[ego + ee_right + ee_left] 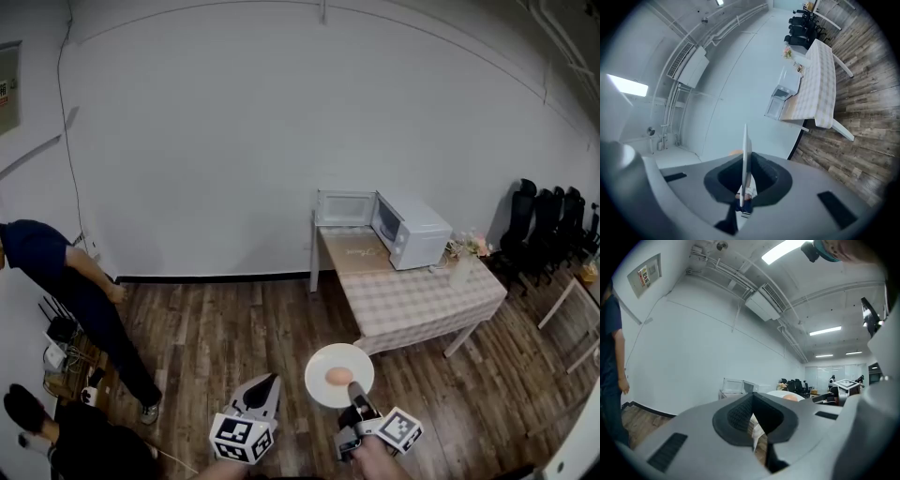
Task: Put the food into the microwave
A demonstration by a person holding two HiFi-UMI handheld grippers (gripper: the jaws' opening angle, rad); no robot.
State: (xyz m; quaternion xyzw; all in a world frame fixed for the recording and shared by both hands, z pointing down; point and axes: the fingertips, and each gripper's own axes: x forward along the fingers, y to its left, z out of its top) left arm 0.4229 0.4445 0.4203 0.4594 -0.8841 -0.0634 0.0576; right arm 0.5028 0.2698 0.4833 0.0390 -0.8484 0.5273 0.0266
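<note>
Right gripper (357, 401) clenched on near rim of white plate (322, 364), orange-brown food (338, 376) on plate just beyond its tip, left gripper (269, 382) alongside, jaws together, empty, microwave (412, 230) door open on checked worktop (417, 302) well ahead.

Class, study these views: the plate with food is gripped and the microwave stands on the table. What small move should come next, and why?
Probably carry the plate forward toward the microwave, keeping it level. The right gripper is shut on its rim, the food sits on top, the door stands open, and wooden floor lies between plate and table.
</note>
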